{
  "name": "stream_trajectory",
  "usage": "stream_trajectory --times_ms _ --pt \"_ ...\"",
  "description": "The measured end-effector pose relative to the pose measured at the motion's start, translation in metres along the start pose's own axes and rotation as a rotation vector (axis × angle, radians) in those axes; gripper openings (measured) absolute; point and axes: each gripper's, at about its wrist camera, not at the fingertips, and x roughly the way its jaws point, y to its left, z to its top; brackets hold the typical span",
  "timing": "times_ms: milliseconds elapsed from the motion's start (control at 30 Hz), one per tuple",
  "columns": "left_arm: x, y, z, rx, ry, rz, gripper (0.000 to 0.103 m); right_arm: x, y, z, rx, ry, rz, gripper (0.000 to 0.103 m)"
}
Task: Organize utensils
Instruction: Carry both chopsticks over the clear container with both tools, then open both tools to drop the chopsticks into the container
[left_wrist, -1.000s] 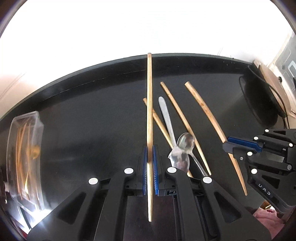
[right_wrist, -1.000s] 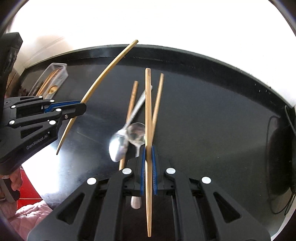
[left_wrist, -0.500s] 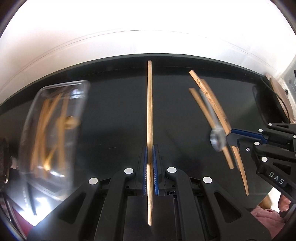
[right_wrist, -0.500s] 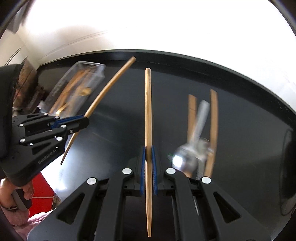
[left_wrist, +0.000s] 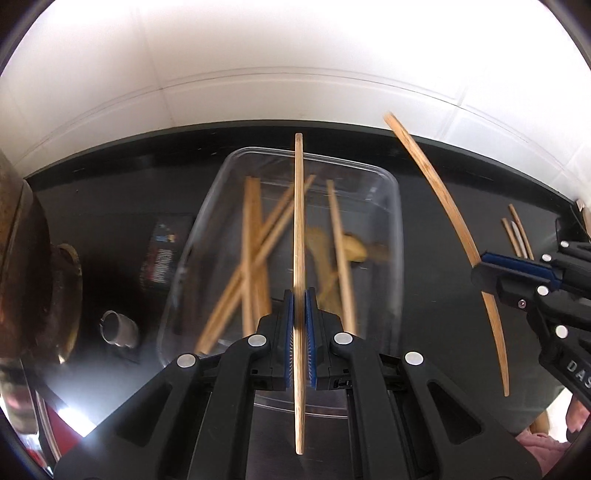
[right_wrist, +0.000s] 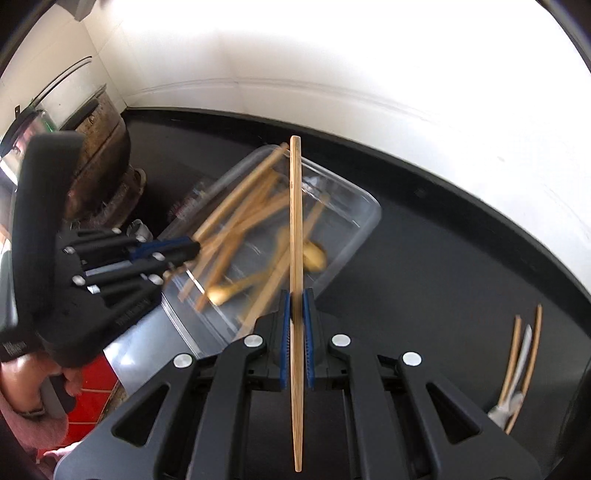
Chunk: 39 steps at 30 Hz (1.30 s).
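Fingers (left_wrist: 289, 325) of both grippers clamp one chopstick (left_wrist: 298, 229) each; centre each over the clear box (left_wrist: 391, 236), lower, then release.

The bin's (left_wrist: 384, 184) near rim was hidden behind the left gripper (left_wrist: 299, 295), and its contents (right_wrist: 236, 236) were motion-blurred. At 3 o'clock, the leftover utensils (left_wrist: 517, 232) were too small to sort, partly covered by the right gripper (left_wrist: 517, 266). A rusty vessel (left_wrist: 26, 266) was cut off at 9 o'clock.
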Motion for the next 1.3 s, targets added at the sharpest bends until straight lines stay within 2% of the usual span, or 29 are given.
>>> stream_trajectory --times_ms 133,367,800,1000,1033,1100,1133,1167,1200,1233,1300 --pt "0.006 0.023 0.007 0.025 0.007 -0.006 0.005 0.011 0.018 0.016 0.031 0.003 0.005 0.008" --pt "0.022 0.042 0.013 0.053 0.028 -0.040 0.005 0.024 0.024 0.022 0.071 0.027 -0.008 0.008" --pt "0.032 0.042 0.017 0.085 0.039 -0.069 0.005 0.041 0.032 0.028 0.109 0.047 -0.022 0.008" --pt "0.037 0.044 0.022 0.077 0.045 -0.076 0.005 0.046 0.022 0.032 0.187 0.046 0.030 0.008" --pt "0.037 0.045 0.024 0.069 0.044 -0.069 0.008 0.047 0.020 0.032 0.199 0.048 0.040 0.008" --pt "0.038 0.047 0.027 0.064 0.043 -0.033 0.039 0.049 0.014 0.032 0.228 0.057 0.018 0.008" --pt "0.036 0.048 0.029 0.060 0.031 -0.005 0.083 0.050 0.011 0.031 0.234 0.062 0.011 0.012" --pt "0.030 0.050 0.031 0.054 -0.006 0.025 0.095 0.051 0.008 0.029 0.237 0.065 0.005 0.031" --pt "0.024 0.050 0.032 0.055 -0.036 0.034 0.095 0.049 0.004 0.026 0.238 0.068 -0.017 0.049" --pt "0.021 0.050 0.035 0.061 -0.045 0.039 0.095 0.048 0.002 0.024 0.237 0.061 -0.027 0.083" --pt "0.019 0.050 0.036 0.063 -0.047 0.049 0.095 0.042 -0.003 0.019 0.239 0.039 -0.026 0.086"
